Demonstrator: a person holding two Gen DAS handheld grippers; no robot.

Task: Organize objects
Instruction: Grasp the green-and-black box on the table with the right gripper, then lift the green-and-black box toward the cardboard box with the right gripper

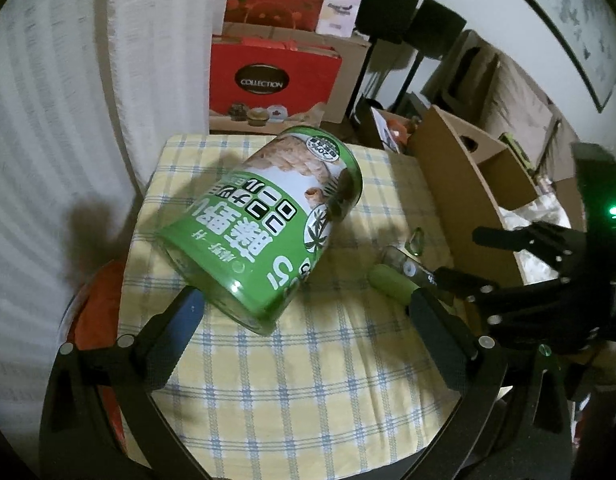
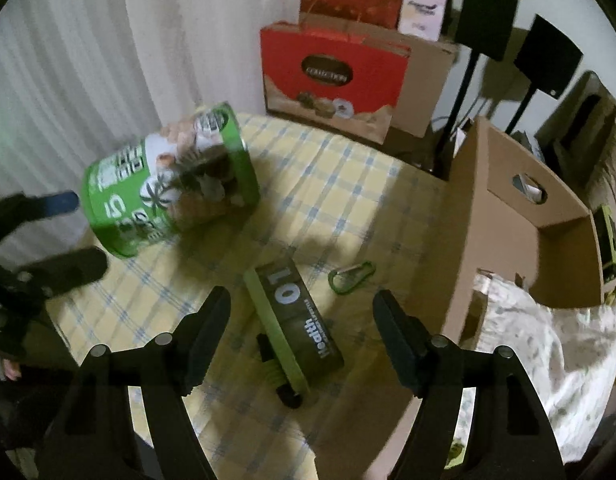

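Left wrist view: one green tin [image 1: 263, 228] lies tilted on the checked bench [image 1: 316, 368], between the wide-open left tool [image 1: 303, 312] (pads apart from it).

Right wrist view: the right tool [image 2: 301, 328] gapes over one dark box [image 2: 297, 320], right of the tin [image 2: 169, 184]; one carabiner [image 2: 352, 276] lies beyond; a cardboard box [image 2: 504, 220] stands further right, its contents unclear.

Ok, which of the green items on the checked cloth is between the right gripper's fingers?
The flat dark box with the green edge, printed "01"; the big green can and green carabiner lie farther off.

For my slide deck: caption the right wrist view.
Open right gripper above a dark green-edged box; tilted green can beyond.
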